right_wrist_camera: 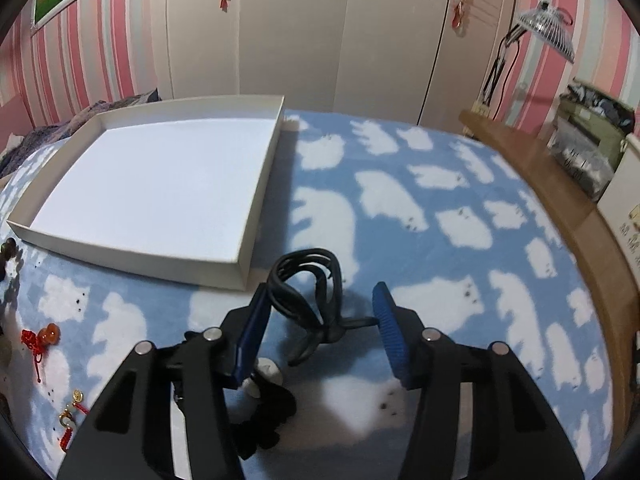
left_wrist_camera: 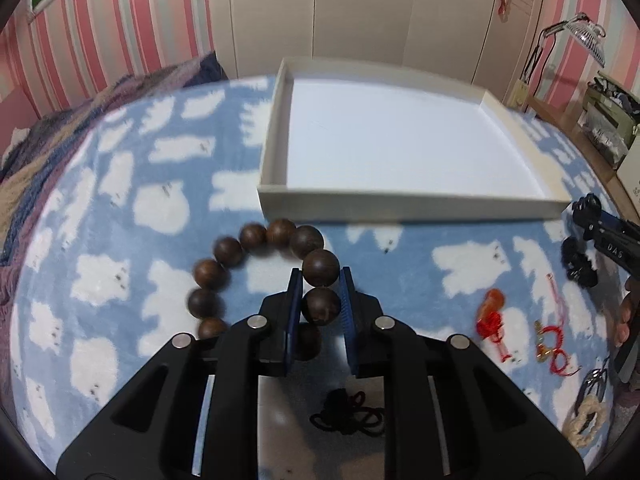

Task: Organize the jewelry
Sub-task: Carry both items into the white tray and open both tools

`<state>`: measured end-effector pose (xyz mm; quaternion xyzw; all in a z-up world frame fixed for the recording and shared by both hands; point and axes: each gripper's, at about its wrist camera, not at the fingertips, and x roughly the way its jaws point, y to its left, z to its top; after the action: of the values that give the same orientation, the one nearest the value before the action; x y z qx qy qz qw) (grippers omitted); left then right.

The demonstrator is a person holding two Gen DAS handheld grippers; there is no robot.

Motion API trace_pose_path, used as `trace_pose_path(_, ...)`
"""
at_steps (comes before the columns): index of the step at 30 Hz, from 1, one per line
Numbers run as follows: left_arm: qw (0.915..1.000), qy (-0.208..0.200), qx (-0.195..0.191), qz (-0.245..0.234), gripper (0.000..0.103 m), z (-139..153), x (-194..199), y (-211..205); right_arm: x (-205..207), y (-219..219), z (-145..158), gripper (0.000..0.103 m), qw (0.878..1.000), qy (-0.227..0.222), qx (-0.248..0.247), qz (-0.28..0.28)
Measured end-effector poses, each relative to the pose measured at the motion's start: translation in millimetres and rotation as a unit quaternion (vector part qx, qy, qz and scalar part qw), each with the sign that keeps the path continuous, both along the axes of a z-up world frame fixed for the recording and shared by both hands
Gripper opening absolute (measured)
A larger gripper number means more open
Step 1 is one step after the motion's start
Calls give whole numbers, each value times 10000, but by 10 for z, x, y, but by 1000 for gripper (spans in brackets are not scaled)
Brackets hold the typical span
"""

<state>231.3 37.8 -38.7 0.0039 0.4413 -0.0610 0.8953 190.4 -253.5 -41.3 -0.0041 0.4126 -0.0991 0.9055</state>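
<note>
Wooden bead bracelet (left_wrist_camera: 256,280) arcs leftward from left hand-held gripper (left_wrist_camera: 320,300).

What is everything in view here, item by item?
tray: one, white, nothing in it, on the blanket beyond the jewelry
blanket: one, blue with white shapes, under everything
bead bracelet: one, dark brown wood, in front of the tray
hair clip: one, black, right of the tray
red charm: one, orange bead on a red cord, right of the bracelet
gold charm: one, gold and red, beside the red charm
black cord: one, near edge, below the bracelet
cream scrunchie: one, far right
lamp: one, clear shade, right background
left hand-held gripper: black, blue pads, shut on a bracelet bead
right hand-held gripper: black, blue pads, open around the hair clip
</note>
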Motion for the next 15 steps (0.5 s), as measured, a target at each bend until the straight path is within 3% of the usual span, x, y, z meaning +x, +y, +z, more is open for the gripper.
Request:
trace_pose_path(8,9985,-483,-252,25,17,545,-106,115,-64,24,357,53,9998,-197,63,-26)
trace_pose_path(15,9943,-935,-364,-360,17,1081,88,-41,171,187,666,53,9991,-360,87,193)
